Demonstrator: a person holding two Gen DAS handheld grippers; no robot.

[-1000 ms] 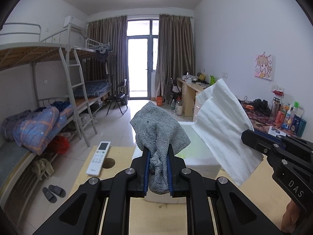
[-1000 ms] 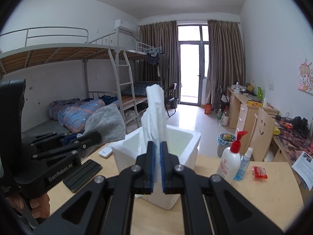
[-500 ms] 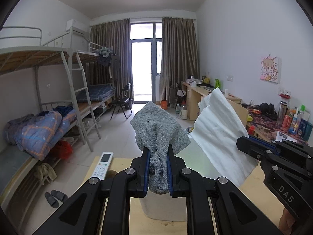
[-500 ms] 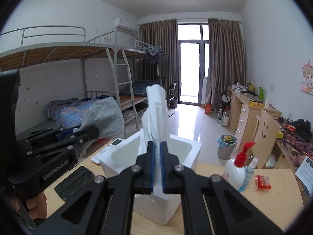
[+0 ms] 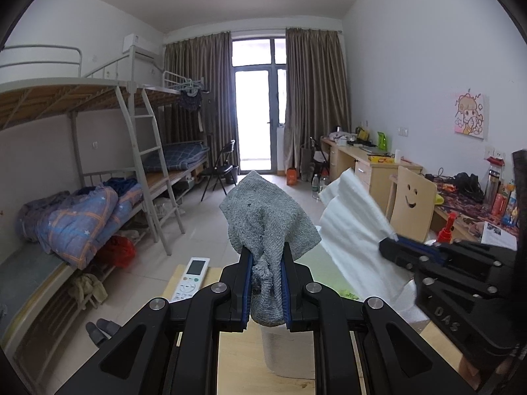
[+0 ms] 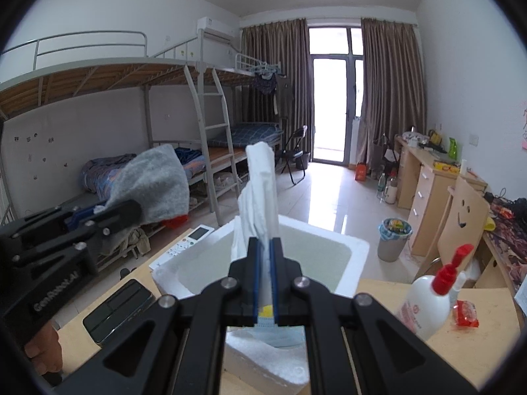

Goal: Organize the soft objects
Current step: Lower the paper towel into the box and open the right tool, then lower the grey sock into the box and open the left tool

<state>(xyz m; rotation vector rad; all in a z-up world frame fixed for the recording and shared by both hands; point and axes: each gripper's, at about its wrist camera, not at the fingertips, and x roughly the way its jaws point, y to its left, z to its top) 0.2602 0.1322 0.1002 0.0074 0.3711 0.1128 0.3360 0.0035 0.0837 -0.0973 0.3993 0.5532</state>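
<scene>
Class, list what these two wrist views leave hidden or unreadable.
- Foam box floor: right wrist view, hidden behind the white cloth and right tongs.
- Grey cloth's lower end: left wrist view, pinched inside the left tongs.
- Remote control buttons: left wrist view, too small.

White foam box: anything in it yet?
Looks empty: white foam box shows bare inner walls; both cloths are held in jaws above. Its floor is partly hidden.
</scene>
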